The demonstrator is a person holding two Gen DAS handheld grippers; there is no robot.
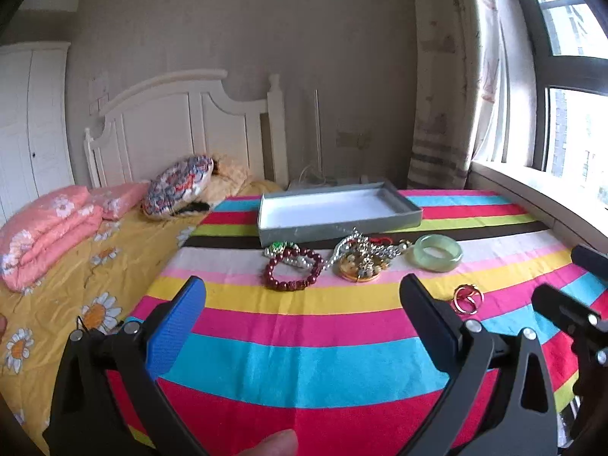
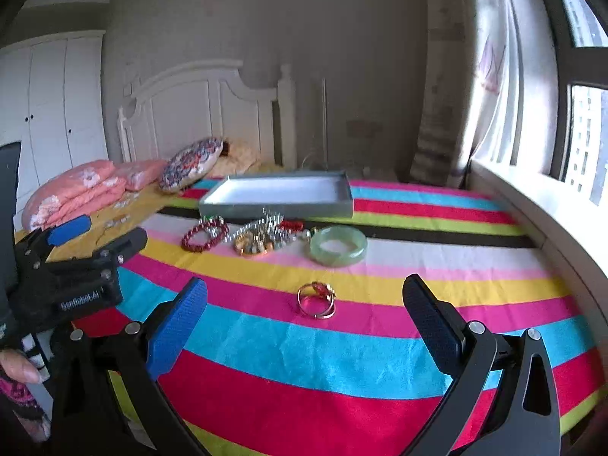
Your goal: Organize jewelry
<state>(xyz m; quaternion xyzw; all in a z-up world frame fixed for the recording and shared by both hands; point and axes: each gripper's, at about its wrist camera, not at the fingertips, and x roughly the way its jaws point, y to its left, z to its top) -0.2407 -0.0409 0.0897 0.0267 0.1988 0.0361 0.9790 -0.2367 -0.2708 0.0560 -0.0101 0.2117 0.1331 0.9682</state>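
A grey tray (image 1: 342,224) (image 2: 281,211) with a white floor lies empty on the striped cloth. In front of it sit a dark red bead bracelet (image 1: 294,269) (image 2: 203,233), a tangle of silver and gold chains with a gold pendant (image 1: 361,260) (image 2: 258,237), a pale green jade bangle (image 1: 437,253) (image 2: 338,246), and gold rings with a red stone (image 1: 467,299) (image 2: 317,299). My left gripper (image 1: 304,323) is open, short of the bracelet. My right gripper (image 2: 306,326) is open, just short of the rings. The left gripper (image 2: 98,235) also shows in the right wrist view.
The striped cloth (image 1: 304,361) covers the bed's right side beside a window sill (image 2: 551,220). Folded pink quilts (image 1: 45,231), a patterned pillow (image 1: 178,186) and a white headboard (image 1: 182,125) lie to the left and behind. A fingertip (image 1: 275,444) shows at the bottom edge.
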